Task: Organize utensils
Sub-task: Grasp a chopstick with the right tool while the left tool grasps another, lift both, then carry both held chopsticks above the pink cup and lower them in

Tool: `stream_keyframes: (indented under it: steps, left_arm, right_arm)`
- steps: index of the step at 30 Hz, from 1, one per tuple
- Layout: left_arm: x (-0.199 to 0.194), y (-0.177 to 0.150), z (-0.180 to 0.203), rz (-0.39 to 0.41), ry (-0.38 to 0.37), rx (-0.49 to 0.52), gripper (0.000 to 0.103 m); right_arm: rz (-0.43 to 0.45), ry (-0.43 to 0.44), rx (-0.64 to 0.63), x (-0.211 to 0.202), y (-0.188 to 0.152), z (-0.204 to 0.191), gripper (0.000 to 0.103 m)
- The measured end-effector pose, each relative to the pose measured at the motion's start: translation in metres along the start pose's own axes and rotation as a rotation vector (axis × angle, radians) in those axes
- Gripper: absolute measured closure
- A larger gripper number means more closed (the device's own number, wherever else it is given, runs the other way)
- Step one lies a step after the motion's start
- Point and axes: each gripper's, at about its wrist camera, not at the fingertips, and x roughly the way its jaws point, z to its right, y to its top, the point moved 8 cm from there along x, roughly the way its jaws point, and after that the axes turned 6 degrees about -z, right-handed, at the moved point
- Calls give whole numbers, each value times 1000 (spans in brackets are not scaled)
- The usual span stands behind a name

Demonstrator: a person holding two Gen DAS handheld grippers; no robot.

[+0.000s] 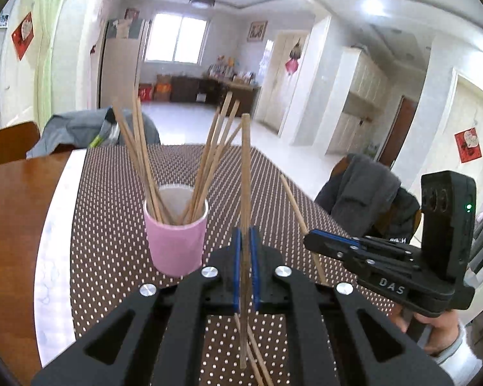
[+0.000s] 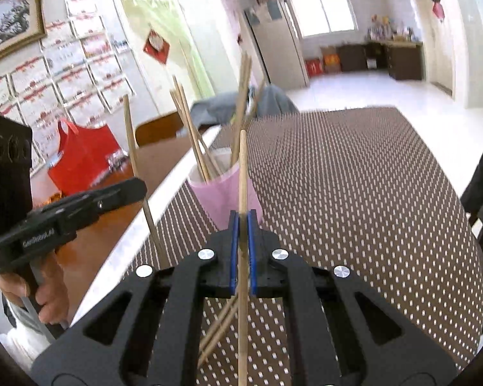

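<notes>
Chopsticks point(image 1: 245, 173) point(image 2: 242, 173) pinched upright in each claw point(image 1: 245, 241) point(image 2: 242, 225), lower ends cut off.

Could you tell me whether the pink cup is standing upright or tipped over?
Upright: the pink cup stands on its base on the dotted mat, open mouth up, chopsticks leaning inside.

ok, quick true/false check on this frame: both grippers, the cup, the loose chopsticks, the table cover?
1. The left gripper is shut on a chopstick. True.
2. The right gripper is empty. False: it grips a chopstick too.
3. The pink cup holds several chopsticks. True.
4. The cup lies on its side. False: it stands upright.
5. Loose chopsticks lie on the dotted brown cloth. True.
</notes>
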Motion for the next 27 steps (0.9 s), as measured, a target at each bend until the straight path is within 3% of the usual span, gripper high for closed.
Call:
stream_keyframes:
  steps: [14, 18, 27]
  left_arm:
    - [-43, 69, -29, 264, 43, -30, 97]
    - [-49, 84, -33, 307, 41, -45, 97]
    - [-52, 108, -40, 421, 128, -32, 97]
  right_arm:
    - [388, -3, -69, -2, 83, -57, 97]
    - [459, -3, -81, 7, 99, -70, 97]
    - [608, -22, -83, 27, 125, -79, 97]
